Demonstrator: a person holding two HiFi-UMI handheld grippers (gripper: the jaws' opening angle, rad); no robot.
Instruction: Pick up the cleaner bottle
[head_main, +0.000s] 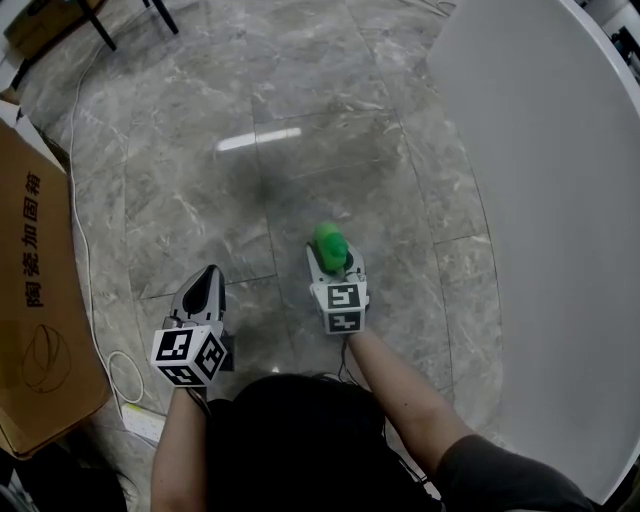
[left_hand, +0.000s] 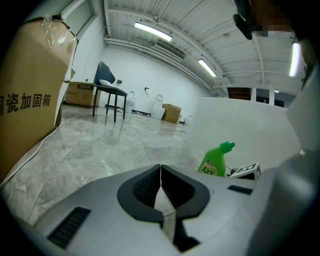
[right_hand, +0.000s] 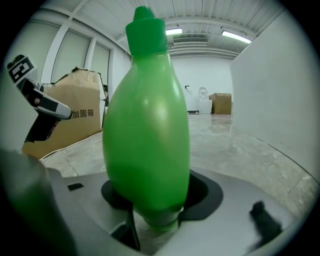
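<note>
Head view looks steeply down at the floor — gripper views skim low, sharing the cardboard box

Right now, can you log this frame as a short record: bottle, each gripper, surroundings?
bottle: green, cap up, between the fingers of the right gripper
right gripper: closed on the bottle's sides
left gripper: fingers together, nothing between them
lifted: cannot tell whether the bottle is off the floor
floor: grey marble tiles
box: cardboard, on the person's left
</note>
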